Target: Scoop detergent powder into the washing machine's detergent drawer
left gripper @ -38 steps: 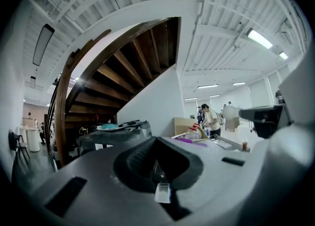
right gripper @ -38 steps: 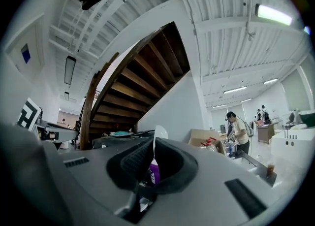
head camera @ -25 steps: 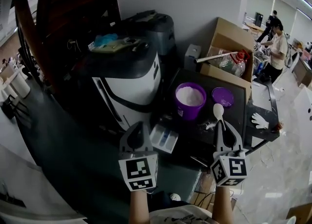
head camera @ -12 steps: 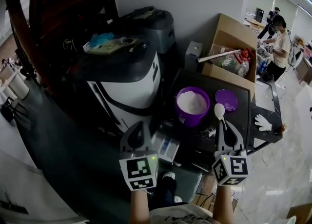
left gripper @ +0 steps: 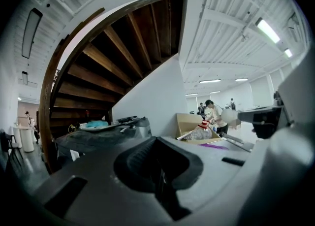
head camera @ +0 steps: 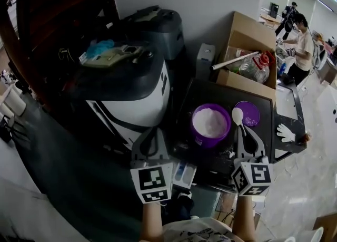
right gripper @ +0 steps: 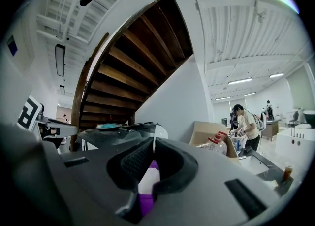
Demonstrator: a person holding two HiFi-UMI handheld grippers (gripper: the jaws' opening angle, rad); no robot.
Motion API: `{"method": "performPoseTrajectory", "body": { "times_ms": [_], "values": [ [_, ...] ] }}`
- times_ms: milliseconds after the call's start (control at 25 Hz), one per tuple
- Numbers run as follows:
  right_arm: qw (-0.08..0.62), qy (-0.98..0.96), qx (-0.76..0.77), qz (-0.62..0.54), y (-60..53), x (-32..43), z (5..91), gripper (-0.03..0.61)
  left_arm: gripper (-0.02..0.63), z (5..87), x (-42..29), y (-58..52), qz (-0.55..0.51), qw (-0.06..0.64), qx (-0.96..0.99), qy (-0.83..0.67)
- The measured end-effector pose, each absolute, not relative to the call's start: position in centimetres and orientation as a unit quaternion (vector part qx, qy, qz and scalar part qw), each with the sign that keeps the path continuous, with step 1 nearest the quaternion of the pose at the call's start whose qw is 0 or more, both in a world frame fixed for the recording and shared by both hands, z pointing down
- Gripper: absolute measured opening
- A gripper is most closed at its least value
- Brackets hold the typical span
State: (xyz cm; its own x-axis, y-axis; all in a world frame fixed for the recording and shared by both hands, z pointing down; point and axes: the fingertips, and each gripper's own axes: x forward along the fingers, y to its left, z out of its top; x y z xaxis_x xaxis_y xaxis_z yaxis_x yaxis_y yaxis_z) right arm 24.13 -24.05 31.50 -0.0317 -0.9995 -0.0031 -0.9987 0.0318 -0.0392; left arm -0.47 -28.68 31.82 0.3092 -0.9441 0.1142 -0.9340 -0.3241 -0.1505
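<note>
Now the right gripper [head camera: 245, 136] jaws grasp a spoon [head camera: 237, 115] at the tub's [head camera: 207, 142] 3 o'clock; the left gripper [head camera: 151, 139] jaws are clenched, empty.

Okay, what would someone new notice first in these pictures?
The purple tub full of white powder stands out first, on the dark table right of the washing machine. The right gripper holds a white spoon just beside it. The drawer sticks out open below, near the shut left gripper.
</note>
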Motion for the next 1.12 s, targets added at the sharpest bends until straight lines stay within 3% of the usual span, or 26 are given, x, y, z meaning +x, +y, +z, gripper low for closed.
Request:
{"method": "performPoseTrajectory", "body": {
  "times_ms": [760,1120],
  "values": [
    [-0.101,0.726,-0.673,-0.098,-31.6,24.1,36.6,0.020,0.002,34.7,1.8,-37.0,-0.114,-0.002,-0.832,0.543],
    [-0.204,0.733,-0.631,-0.150,-33.5,24.1,40.1,0.020,0.003,36.3,1.8,-37.6,-0.130,-0.018,-0.832,0.539]
  ]
}}
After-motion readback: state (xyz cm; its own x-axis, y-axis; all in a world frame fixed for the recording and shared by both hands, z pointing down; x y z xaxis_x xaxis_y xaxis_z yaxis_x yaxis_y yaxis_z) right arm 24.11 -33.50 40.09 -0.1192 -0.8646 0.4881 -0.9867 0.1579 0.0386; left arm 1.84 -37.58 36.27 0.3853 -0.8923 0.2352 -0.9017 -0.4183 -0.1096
